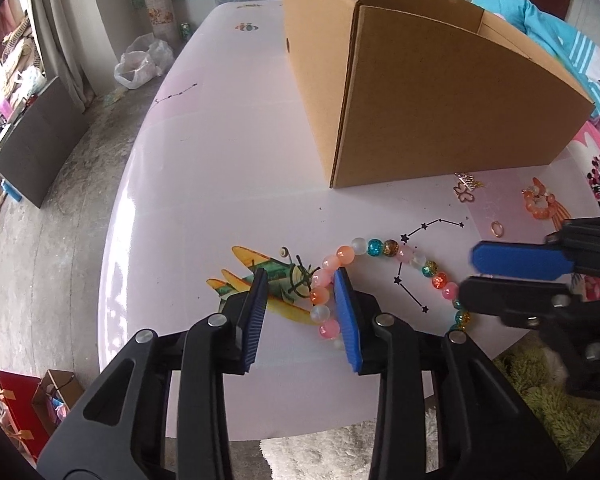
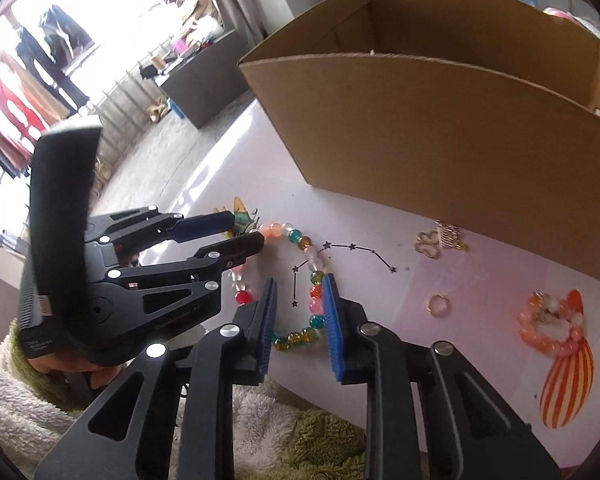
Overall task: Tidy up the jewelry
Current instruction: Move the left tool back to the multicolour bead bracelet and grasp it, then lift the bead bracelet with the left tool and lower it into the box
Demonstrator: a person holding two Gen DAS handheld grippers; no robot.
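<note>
Both tools astride bead necklace (image 1: 380, 249) | right view only: box (image 2: 440, 128) interior

Camera setup: two wrist fisheyes, both angled steeply down at the table (image 1: 204, 184).
I see each looking close along its own fingers; they share the bead bracelet (image 1: 370, 247), cardboard box (image 2: 440, 128) and each other's gripper.

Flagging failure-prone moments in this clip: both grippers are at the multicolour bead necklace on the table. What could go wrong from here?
1. The left gripper and right gripper each straddle a different stretch of the bead necklace; pulling apart could strain its string.
2. Round beads could roll out from between the narrow pads.
3. The cardboard box wall stands tall nearby; a low carry might snag the dangling strand on it.
</note>
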